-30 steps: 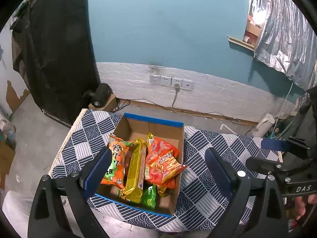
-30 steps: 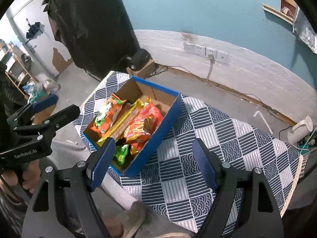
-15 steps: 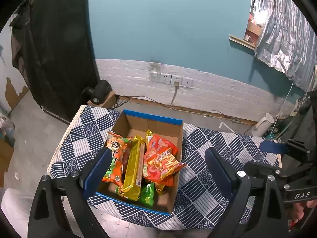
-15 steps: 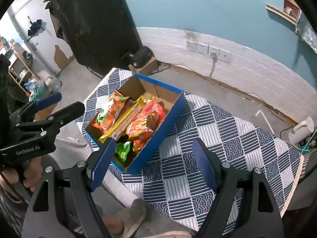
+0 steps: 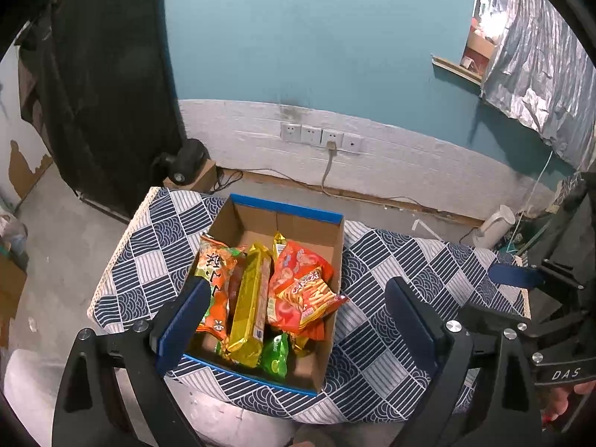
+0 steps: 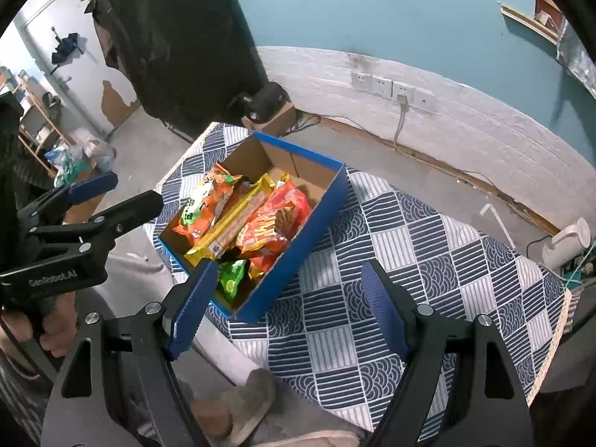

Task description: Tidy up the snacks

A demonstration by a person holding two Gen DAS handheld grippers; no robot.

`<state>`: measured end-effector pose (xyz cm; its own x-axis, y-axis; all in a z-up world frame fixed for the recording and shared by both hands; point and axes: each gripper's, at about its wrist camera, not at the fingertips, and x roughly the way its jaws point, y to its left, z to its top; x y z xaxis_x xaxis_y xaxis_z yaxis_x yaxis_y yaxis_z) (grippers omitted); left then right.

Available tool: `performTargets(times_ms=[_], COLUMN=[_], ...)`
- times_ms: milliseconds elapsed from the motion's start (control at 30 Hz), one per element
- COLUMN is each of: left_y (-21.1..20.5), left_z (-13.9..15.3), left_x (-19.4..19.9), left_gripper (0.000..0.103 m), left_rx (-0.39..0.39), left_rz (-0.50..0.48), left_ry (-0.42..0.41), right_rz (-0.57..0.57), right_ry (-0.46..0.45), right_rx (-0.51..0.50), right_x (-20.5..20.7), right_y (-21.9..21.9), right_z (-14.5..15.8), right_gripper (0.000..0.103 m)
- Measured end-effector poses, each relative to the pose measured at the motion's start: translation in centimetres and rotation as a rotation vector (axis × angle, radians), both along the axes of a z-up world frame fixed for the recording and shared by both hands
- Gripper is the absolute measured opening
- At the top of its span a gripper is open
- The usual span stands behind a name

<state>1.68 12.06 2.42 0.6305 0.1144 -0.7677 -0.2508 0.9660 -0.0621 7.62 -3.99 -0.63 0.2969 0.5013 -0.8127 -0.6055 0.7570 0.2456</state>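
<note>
Where snacks [image 5: 260, 298] fill the box [image 5: 331, 339], kettle [image 6: 566, 242] well apart, tablecloth [image 6: 428, 260] bare

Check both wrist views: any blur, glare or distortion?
Left wrist view: sharp, strong fisheye bowing of the white brick wall band, blown-out window beside the crinkled silver foil sheet. Right wrist view: equally sharp, dark corner vignette, soft even light on the blue-rimmed cardboard box.

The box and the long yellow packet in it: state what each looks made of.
Box: seemingly corrugated cardboard, matte brown inside, blue outside.
Long yellow packet: likely glossy plastic or foil film; it catches highlights and has crimped ends.
</note>
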Motion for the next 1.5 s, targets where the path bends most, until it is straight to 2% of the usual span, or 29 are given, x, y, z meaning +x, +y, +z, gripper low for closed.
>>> performTargets(times_ms=[300, 1267, 1500], left_y=[0.1, -0.5, -0.9], left_z=[-0.2, -0.1, 0.0], left_x=[0.1, 0.0, -0.2], left_gripper=[0.096, 0.096, 0.096], left_rx=[0.003, -0.001, 0.018], left_rz=[0.025, 0.008, -0.002], left_ry=[0.012, 0.03, 0.015], right_rz=[0.003, 0.01, 0.01], right_ry=[0.001, 0.014, 0.019], right_rx=[-0.003, -0.012, -0.016], right_x=[-0.1, -0.5, -0.4], right_y=[0.1, -0.2, 0.1], right_z=[0.0, -0.7, -0.8], right_gripper=[0.08, 0.08, 0.08])
